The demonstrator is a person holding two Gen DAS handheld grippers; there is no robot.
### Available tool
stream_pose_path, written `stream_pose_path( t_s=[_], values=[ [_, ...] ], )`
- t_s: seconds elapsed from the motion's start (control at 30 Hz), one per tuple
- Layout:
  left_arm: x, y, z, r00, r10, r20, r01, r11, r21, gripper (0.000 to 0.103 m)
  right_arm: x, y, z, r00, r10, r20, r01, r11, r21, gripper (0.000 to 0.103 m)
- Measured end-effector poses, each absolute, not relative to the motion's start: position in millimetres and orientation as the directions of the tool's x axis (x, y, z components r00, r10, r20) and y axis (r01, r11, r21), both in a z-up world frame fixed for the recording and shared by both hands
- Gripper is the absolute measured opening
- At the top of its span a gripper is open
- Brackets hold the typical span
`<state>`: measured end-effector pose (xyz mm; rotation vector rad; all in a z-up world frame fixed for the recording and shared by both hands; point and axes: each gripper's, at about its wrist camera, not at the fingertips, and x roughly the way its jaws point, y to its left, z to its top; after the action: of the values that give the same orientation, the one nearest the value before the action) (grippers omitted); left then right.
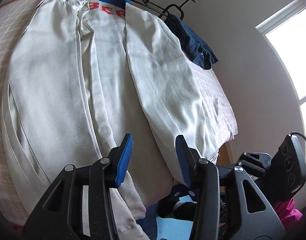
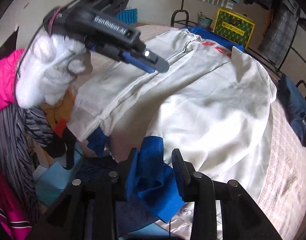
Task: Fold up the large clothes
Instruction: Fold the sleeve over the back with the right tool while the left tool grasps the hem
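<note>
Both sleeves folded in, the white jacket (image 1: pixel 104 76) is awaiting its bottom-up fold toward twelve o'clock; left gripper (image 1: pixel 153 160) is hovering open and empty, right gripper (image 2: pixel 155 170) is straddling the blue hem (image 2: pixel 153 160), fingers apart.

Red letters "BER", cut off by a fold, on the white garment (image 1: pixel 104 64); "GenRobot.AI" on the left gripper (image 2: pixel 153 68), upper left.

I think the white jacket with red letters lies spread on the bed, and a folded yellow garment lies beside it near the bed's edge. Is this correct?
Not quite: the garment beside the white jacket is dark blue, not yellow. Both wrist views show it near the edge of the bed. The jacket does lie spread there, with red letters near its collar.
</note>
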<state>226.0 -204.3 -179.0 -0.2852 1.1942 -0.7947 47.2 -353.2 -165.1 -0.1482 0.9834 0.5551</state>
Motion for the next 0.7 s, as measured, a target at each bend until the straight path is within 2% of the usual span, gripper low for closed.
stream_pose_path(
  t_s=[0.1,0.2,0.3,0.43,0.5,0.53,0.57,0.63,0.7],
  values=[
    [218,-217,-190,0.077,-0.691,-0.719,0.381,0.687,-0.619,0.05,49,-394,-148,0.452,0.487,-0.747,-0.467,0.843,0.267,0.052],
    [213,-227,-200,0.018,-0.712,-0.702,0.354,0.662,-0.661,0.05,66,-436,-134,0.503,0.563,-0.656,-0.395,0.824,0.406,0.053],
    [212,-235,-209,0.028,-0.68,-0.733,0.336,0.697,-0.634,0.05,92,-475,-133,0.576,0.513,-0.636,-0.251,0.852,0.46,0.053],
    [209,-238,-220,0.028,-0.682,-0.731,0.311,0.701,-0.642,0.05,143,-524,-158,0.605,0.489,-0.628,-0.049,0.81,0.584,0.054],
    [208,-241,-220,0.034,-0.676,-0.737,0.338,0.701,-0.628,0.034,170,-545,-176,0.607,0.491,-0.625,0.029,0.772,0.634,0.054],
    [208,-240,-222,0.023,-0.681,-0.732,0.33,0.696,-0.638,0.018,185,-555,-187,0.602,0.507,-0.617,0.063,0.74,0.67,0.054],
    [208,-238,-224,0.013,-0.695,-0.719,0.306,0.687,-0.659,0.01,198,-565,-196,0.603,0.515,-0.609,0.099,0.709,0.698,0.054],
    [208,-237,-228,0.009,-0.708,-0.706,0.279,0.68,-0.679,0.006,219,-578,-213,0.611,0.504,-0.61,0.162,0.675,0.72,0.053],
    [208,-237,-230,0.007,-0.706,-0.708,0.287,0.68,-0.675,0.004,240,-583,-224,0.596,0.49,-0.636,0.192,0.683,0.705,0.046]
  ],
)
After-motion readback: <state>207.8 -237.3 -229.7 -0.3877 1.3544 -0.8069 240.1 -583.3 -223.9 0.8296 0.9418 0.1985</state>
